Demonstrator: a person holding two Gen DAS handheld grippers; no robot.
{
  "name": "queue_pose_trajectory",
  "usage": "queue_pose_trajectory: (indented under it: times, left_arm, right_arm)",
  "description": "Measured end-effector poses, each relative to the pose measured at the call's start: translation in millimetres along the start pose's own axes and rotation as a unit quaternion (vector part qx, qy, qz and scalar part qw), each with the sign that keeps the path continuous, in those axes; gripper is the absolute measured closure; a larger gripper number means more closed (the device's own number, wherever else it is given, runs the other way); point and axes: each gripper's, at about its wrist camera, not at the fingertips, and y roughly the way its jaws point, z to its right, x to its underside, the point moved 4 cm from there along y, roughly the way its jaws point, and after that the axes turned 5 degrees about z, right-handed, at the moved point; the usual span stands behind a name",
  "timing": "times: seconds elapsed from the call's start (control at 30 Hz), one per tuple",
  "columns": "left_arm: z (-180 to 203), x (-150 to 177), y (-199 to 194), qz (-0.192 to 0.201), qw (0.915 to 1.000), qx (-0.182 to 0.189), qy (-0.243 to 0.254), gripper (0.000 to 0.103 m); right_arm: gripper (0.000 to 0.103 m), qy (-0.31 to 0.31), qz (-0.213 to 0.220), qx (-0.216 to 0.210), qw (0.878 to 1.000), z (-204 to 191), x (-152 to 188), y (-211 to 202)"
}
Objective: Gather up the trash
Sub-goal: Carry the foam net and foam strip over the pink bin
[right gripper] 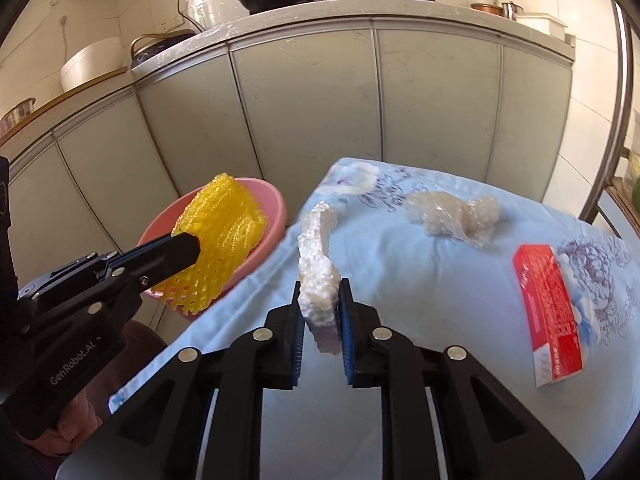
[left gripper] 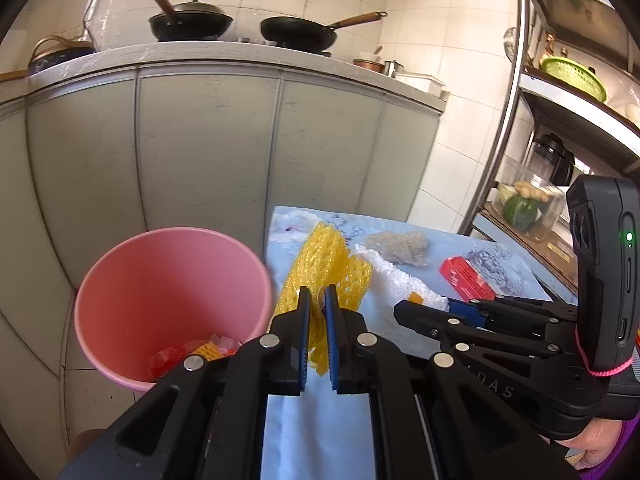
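My left gripper (left gripper: 317, 300) is shut on a yellow foam fruit net (left gripper: 326, 264) and holds it above the table's left edge, beside the pink bin (left gripper: 120, 280). The net also shows in the right wrist view (right gripper: 222, 248), in front of the bin (right gripper: 276, 208). My right gripper (right gripper: 321, 292) is shut on a white foam net (right gripper: 318, 256), lifted over the blue cloth; it also shows in the left wrist view (left gripper: 396, 276). A clear crumpled plastic wad (right gripper: 452, 214) and a red box (right gripper: 550, 312) lie on the cloth.
The bin holds red and yellow scraps (left gripper: 192, 354). The table wears a blue flowered cloth (right gripper: 400, 360). Grey cabinets (left gripper: 208, 152) with woks on the counter stand behind. A metal shelf rack (left gripper: 516, 100) stands at the right.
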Motion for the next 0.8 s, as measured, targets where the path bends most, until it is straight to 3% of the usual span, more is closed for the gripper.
queue_pose_trajectory:
  times: [0.47, 0.8]
  left_arm:
    - [-65.4, -6.2, -10.3, 0.024, 0.9962, -0.07, -0.047, 0.096]
    - [-103.1, -7.3, 1.3, 0.024, 0.991, -0.116, -0.063, 0.096]
  right_arm:
    - [0.087, -0.029, -0.002, -0.036, 0.999, -52.0, -23.9, 31.3]
    - [0.087, -0.026, -0.017, -0.048, 0.998, -68.0, -33.9, 60.4]
